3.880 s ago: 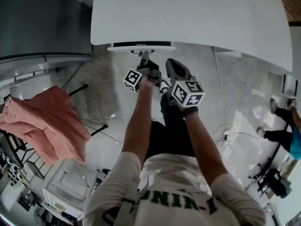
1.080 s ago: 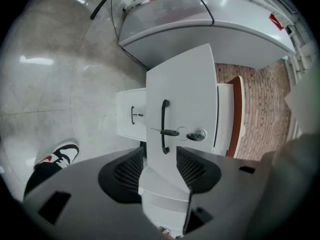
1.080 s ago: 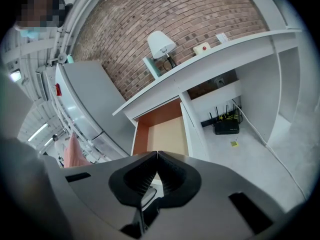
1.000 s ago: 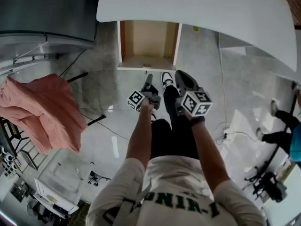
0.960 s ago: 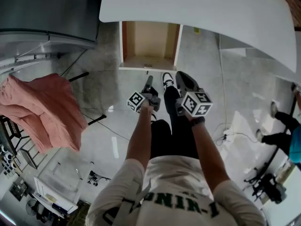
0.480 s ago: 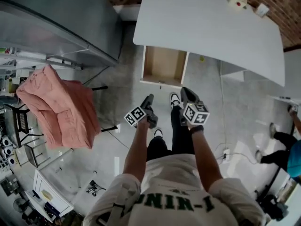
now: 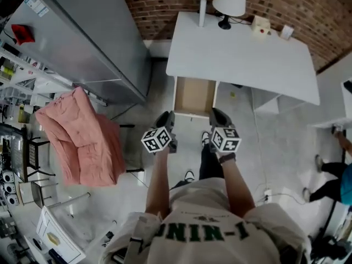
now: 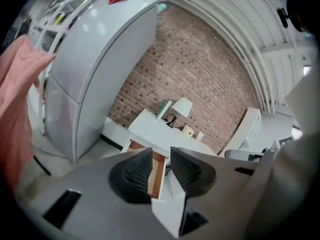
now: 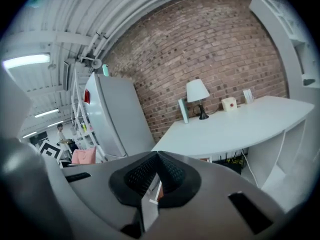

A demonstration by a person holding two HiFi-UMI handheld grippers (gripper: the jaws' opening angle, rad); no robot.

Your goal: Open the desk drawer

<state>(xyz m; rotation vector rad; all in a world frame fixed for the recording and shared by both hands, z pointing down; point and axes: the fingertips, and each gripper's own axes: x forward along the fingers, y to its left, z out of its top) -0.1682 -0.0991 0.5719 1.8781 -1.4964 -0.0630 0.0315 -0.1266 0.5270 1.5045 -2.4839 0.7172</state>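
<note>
The drawer [image 7: 194,95] stands open under the bench [image 7: 242,59]. Before it, your left gripper [image 8: 161,160], jaws apart but just narrowing, grips nothing, and your right gripper [image 9: 157,158] is clenched empty.

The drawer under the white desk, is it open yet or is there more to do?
Done: the drawer sticks out from under the desk, its wooden inside showing. In hand: nothing. The left gripper has just been closing its jaws on empty air, and a gap remains; the right gripper is shut and empty. Both are clear of the drawer. Left: nothing that I can see.
</note>
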